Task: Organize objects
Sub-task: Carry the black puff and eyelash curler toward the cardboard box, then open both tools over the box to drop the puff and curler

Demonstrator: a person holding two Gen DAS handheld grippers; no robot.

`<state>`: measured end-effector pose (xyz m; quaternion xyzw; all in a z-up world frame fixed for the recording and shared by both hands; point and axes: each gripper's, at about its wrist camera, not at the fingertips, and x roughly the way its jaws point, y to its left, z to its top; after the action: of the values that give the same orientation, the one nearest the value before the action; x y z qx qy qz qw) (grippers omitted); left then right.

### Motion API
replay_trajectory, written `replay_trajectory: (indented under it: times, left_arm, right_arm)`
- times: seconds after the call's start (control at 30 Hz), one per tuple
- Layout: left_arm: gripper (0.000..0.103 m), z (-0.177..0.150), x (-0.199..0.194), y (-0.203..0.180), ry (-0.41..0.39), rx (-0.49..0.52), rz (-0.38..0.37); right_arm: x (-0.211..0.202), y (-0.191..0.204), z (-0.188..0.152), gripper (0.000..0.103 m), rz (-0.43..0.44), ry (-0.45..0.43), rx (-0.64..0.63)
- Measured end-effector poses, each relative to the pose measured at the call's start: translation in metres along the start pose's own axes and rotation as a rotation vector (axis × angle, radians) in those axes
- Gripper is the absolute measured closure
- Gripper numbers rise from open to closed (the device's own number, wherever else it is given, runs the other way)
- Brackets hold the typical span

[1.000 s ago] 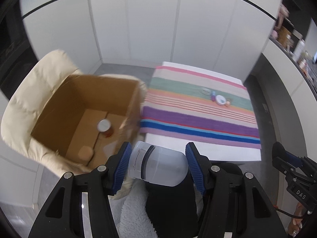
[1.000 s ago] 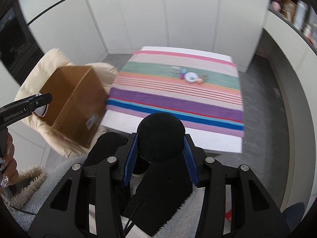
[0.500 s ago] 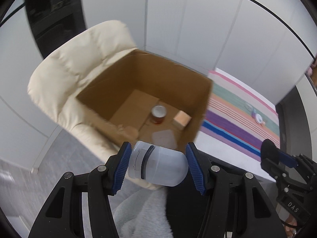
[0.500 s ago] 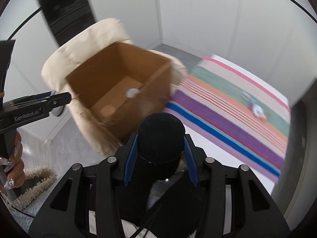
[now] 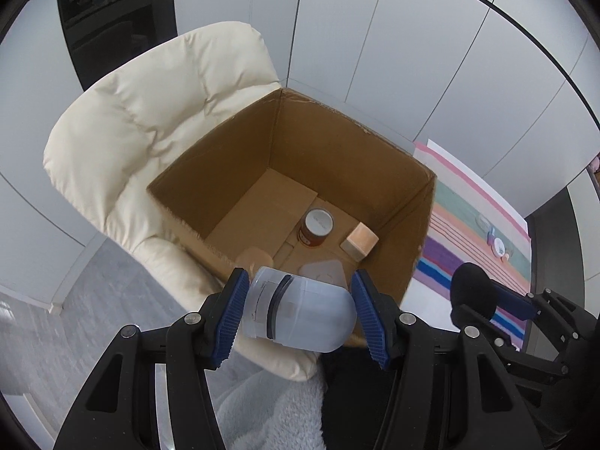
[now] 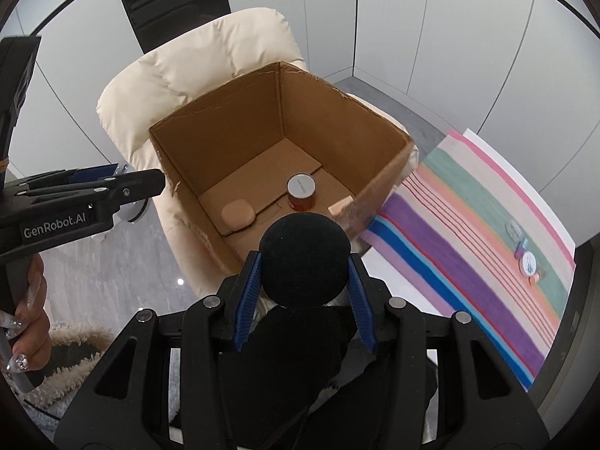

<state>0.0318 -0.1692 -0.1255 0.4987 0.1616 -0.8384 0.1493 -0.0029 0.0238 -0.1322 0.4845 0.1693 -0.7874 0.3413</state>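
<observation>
Two ribbed jaws pairs clamp frosted plastic jar [image 5: 298, 313] and fuzzy black ball [image 6: 304, 258].

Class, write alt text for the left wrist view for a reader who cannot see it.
The left gripper holds a translucent white container sideways above the near edge of an open cardboard box on a cream chair. A jar stands inside.

The place looked like a room in a home: a cream padded armchair [image 5: 157, 120] stood at the left, a table with a striped cloth [image 6: 468, 225] at the right, white wall panels [image 5: 375, 30] behind.
</observation>
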Motion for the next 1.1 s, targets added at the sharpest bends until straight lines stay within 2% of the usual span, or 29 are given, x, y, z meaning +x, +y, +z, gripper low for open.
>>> replay_trajectory:
  times: [0.53,0.6,0.63,0.7,0.73,0.77,0.83,1.1]
  left_arm:
    - [0.045,0.079,0.051,0.01,-0.009,-0.003,0.063]
    - [0.045,0.084,0.055,0.012,-0.025,-0.007,0.03]
    - [0.044,0.085,0.056,0.014,-0.04,-0.014,-0.021]
    - [0.034,0.088,0.059,0.017,-0.03,-0.031,-0.074]
    - [0.021,0.089,0.061,0.019,-0.019,-0.036,-0.073]
    - [0.008,0.09,0.062,0.019,-0.011,-0.039,-0.06]
    - [0.005,0.088,0.061,0.019,-0.012,-0.038,-0.039]
    - [0.005,0.084,0.055,0.019,-0.015,-0.024,-0.023]
  right_arm:
    - [0.085,0.008,0.091,0.056,0.042,0.001,-0.042]
    - [0.095,0.009,0.095,0.056,0.034,0.014,-0.04]
    - [0.099,0.009,0.097,0.056,0.026,0.016,-0.035]
    - [0.1,0.006,0.099,0.052,0.022,0.008,-0.009]
    - [0.1,0.003,0.099,0.044,0.028,0.004,0.009]
    - [0.1,0.001,0.099,0.025,0.028,0.005,0.019]
    - [0.099,-0.006,0.098,0.005,0.024,-0.008,0.06]
    - [0.092,-0.014,0.098,0.003,0.016,-0.01,0.085]
